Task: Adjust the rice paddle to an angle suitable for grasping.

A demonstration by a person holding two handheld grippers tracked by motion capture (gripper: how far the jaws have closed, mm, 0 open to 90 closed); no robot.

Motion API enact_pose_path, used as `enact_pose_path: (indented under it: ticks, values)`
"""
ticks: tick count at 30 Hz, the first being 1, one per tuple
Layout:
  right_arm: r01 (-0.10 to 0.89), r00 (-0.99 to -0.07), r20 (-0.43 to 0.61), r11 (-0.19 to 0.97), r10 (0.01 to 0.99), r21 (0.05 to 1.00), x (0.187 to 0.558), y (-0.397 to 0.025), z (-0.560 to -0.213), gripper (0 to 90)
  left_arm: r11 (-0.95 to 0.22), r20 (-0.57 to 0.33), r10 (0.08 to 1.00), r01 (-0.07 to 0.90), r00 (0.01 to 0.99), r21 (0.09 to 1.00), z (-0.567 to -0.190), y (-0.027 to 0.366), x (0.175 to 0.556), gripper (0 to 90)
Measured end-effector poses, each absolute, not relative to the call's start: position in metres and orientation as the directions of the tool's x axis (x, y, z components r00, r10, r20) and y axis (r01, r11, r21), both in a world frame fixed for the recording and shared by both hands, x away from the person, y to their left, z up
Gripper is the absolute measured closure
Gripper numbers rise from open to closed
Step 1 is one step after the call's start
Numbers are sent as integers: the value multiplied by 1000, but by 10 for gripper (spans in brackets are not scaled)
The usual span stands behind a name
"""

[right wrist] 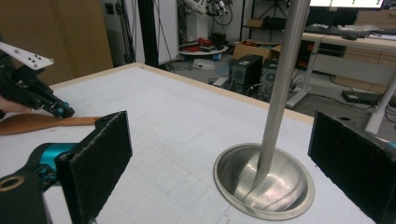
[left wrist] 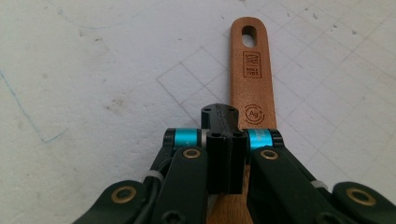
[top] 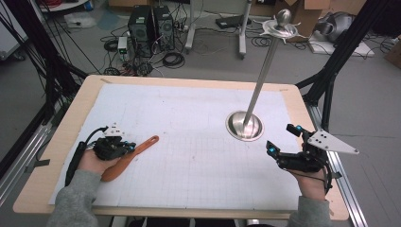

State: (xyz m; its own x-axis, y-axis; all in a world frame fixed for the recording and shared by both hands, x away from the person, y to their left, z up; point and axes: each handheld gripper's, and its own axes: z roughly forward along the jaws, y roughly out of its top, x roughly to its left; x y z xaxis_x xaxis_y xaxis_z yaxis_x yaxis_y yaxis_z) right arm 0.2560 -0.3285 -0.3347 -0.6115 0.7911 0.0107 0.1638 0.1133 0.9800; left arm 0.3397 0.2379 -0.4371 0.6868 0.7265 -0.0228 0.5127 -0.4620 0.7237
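Note:
A brown wooden spatula (top: 130,158) lies flat on the white gridded mat at the left, its handle with the hanging hole (left wrist: 249,35) pointing away from me. My left gripper (top: 128,146) is shut, jaws pressed together right over the handle (left wrist: 252,74) and holding nothing. The right gripper view shows that gripper's tip (right wrist: 63,112) down at the spatula (right wrist: 42,122). My right gripper (top: 282,139) stands open at the right, its wide-apart pads (right wrist: 100,158) framing a metal stand (right wrist: 264,186).
The metal stand has a round dished base (top: 243,125) and a tall pole (top: 262,71) with a knobbed disc on top. The wooden table (top: 56,142) borders the mat. Computers, cables and frame legs stand on the floor beyond.

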Motion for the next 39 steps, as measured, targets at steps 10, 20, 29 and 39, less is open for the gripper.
enact_pose_path:
  ticks: [10, 20, 29, 39]
  values:
    - [165, -614, 10, 116, 789, 979, 256, -327, -335, 48, -492, -22, 691, 493, 722, 718, -437, 231, 337, 895]
    - [165, -617, 17, 108, 787, 980, 256, -328, -335, 48, -496, 1, 688, 469, 726, 731, -431, 229, 334, 895]
    - [173, -619, 19, 113, 785, 978, 257, -327, -335, 48, -474, 5, 683, 438, 730, 764, -419, 230, 330, 851]
    - [167, -614, 23, 102, 789, 981, 255, -332, -335, 48, -474, 25, 668, 399, 744, 785, -415, 226, 328, 521]
